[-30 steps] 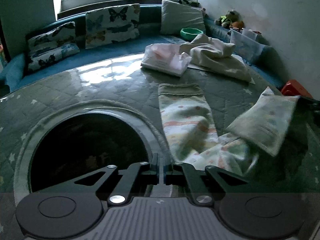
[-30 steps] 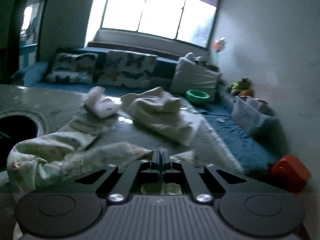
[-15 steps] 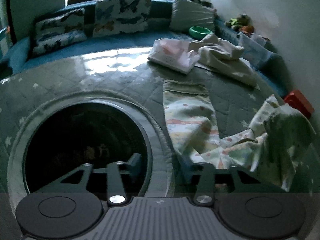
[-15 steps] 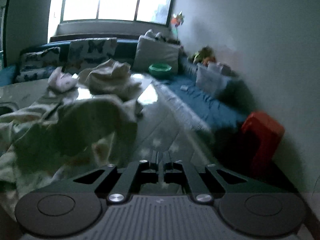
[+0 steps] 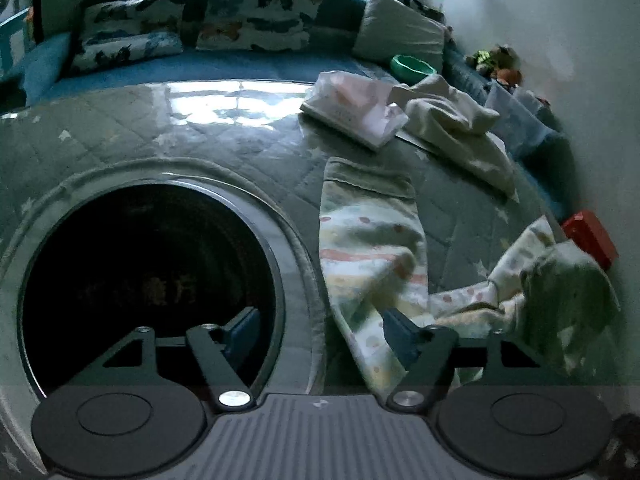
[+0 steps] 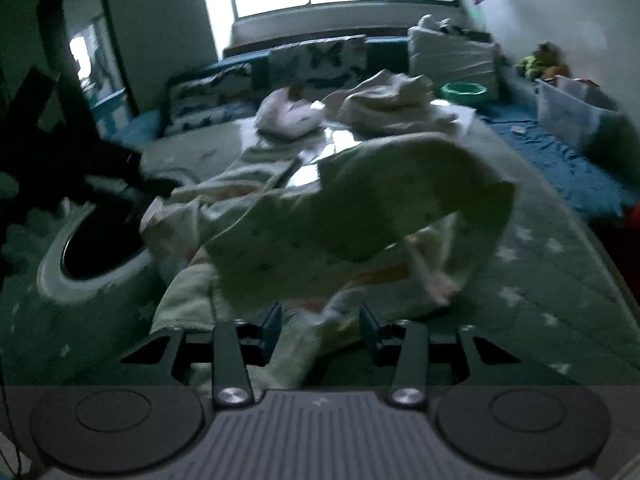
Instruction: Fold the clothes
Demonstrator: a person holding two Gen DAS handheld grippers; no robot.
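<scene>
I see the quilted green mat (image 5: 248, 140) filling most of the left wrist view, with a dark round opening (image 5: 148, 280) at 9 o'clock whose inside I cannot make out. The patterned garment (image 5: 368, 240) lies on the mat from centre toward 4 o'clock; its far end at 3 o'clock is bunched and blurred. In the right wrist view it (image 6: 360, 208) is smeared by motion, so I cannot tell how its folds lie. Folded clothes (image 5: 356, 104) sit at 1 o'clock, a green bowl (image 5: 412, 66) behind them. My left gripper (image 5: 316, 334) is spread wide, holding nothing, its right finger over the garment. My right gripper (image 6: 320, 330) is parted too, fabric just beyond it, nothing clamped.
</scene>
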